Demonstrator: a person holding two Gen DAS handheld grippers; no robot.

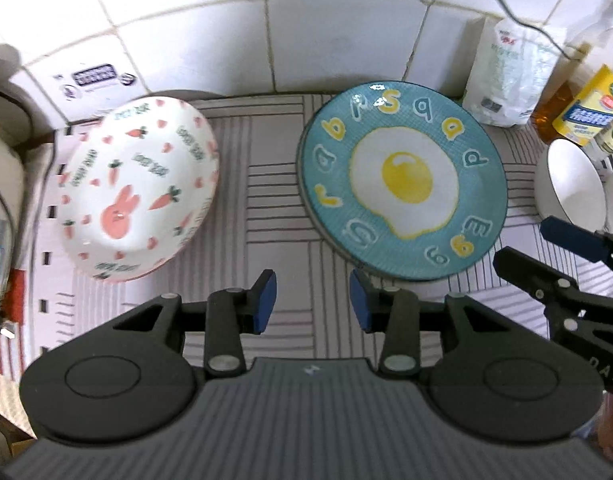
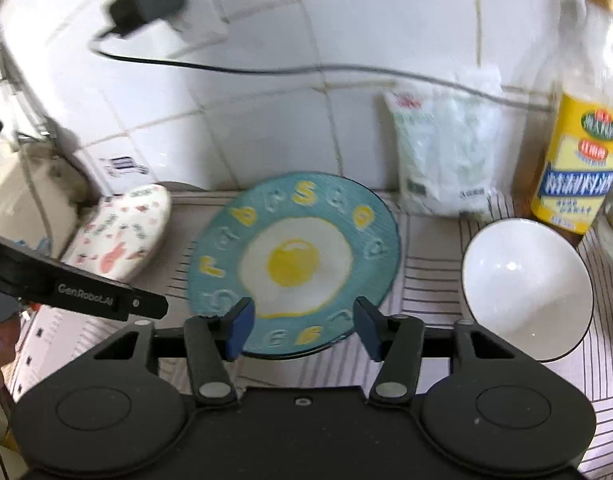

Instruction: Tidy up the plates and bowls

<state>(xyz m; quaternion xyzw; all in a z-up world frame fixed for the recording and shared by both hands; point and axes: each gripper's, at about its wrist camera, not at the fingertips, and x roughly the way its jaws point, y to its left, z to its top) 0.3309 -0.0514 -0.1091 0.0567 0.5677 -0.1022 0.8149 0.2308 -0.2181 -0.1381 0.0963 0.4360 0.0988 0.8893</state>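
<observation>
A teal plate (image 1: 402,190) with a fried-egg picture lies on the striped mat; it also shows in the right wrist view (image 2: 294,264). A white bowl with pink rabbits and carrots (image 1: 136,194) lies upside down to its left, also seen from the right wrist (image 2: 122,236). A plain white bowl (image 2: 526,288) stands upright right of the plate, at the edge of the left wrist view (image 1: 572,180). My left gripper (image 1: 312,304) is open and empty over the mat between rabbit bowl and plate. My right gripper (image 2: 302,328) is open and empty, its fingers at the plate's near rim.
A striped mat (image 1: 266,200) covers the counter below a white tiled wall. A white bag (image 2: 446,152) and an oil bottle (image 2: 578,128) stand at the back right. A white box (image 1: 86,84) sits at the back left. A black plug and cable (image 2: 146,4) hang on the wall.
</observation>
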